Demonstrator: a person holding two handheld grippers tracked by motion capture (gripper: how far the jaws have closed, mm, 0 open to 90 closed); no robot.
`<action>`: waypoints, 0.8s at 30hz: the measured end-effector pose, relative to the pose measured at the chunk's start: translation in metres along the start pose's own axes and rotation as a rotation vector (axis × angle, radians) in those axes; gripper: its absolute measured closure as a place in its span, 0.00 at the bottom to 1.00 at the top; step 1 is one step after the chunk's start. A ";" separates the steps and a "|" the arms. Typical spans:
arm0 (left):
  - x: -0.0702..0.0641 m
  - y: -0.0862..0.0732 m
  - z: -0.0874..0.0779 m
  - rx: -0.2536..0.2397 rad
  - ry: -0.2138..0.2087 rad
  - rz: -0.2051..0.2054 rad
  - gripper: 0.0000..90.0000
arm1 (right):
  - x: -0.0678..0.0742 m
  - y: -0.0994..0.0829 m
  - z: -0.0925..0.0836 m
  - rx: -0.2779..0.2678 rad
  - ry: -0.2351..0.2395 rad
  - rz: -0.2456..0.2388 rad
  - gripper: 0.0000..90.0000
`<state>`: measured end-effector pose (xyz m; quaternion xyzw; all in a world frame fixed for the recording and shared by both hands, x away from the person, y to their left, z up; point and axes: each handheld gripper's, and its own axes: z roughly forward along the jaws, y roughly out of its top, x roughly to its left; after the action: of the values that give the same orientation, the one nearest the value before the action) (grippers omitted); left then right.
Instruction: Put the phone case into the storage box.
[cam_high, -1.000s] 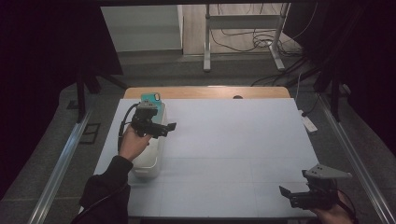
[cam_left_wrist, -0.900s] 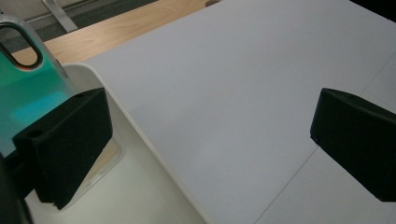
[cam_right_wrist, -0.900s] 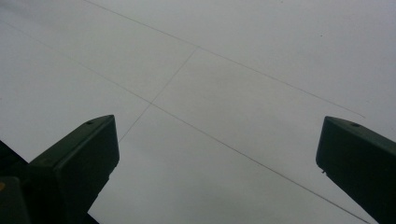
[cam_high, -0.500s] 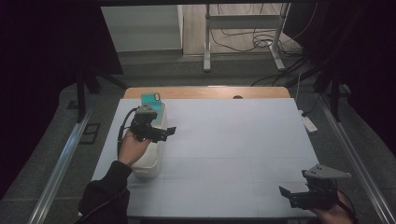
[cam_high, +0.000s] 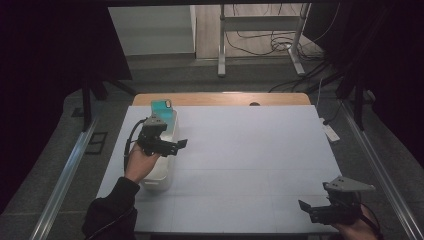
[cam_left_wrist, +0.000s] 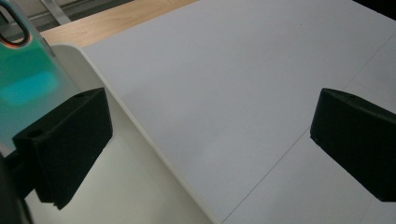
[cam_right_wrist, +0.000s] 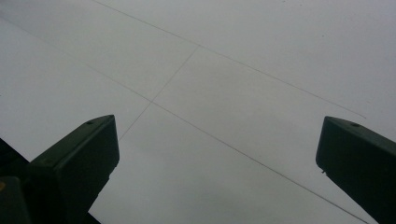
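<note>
A long white tray (cam_high: 159, 177) lies along the left side of the white table, and a teal phone-like object (cam_high: 162, 108) stands at its far end. My left gripper (cam_high: 176, 146) hovers over the tray's right rim, pointing right, open with nothing between its jaws. In the left gripper view the tray's rim (cam_left_wrist: 140, 126) runs diagonally, the teal object (cam_left_wrist: 25, 84) sits at upper left, and the left gripper (cam_left_wrist: 210, 140) spans the rim. My right gripper (cam_high: 312, 210) hangs open near the table's front right corner. In the right gripper view the right gripper (cam_right_wrist: 217, 163) is over bare table.
The white table sheet (cam_high: 250, 150) covers a wooden table (cam_high: 225, 98) whose far edge shows. Metal rails run along both sides of the floor. A small white device (cam_high: 330, 132) lies on the floor off the table's right edge. Desk legs and cables stand at the back.
My left gripper has drifted slightly nearer and to the right along the tray. The right gripper has barely moved.
</note>
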<state>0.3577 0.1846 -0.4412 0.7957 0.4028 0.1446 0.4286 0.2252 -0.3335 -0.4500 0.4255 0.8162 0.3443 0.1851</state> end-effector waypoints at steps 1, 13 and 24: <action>-0.001 -0.001 -0.001 0.002 0.002 0.002 0.00 | 0.000 0.000 0.000 0.000 0.000 0.000 0.00; -0.007 -0.009 -0.009 0.001 0.009 0.002 0.00 | 0.000 0.000 0.000 0.000 0.001 -0.007 0.00; -0.016 -0.017 -0.017 0.000 0.018 0.005 0.00 | 0.001 0.000 0.000 -0.001 0.002 -0.009 0.00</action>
<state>0.3288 0.1874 -0.4424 0.7955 0.4046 0.1528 0.4244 0.2245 -0.3330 -0.4499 0.4213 0.8182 0.3441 0.1862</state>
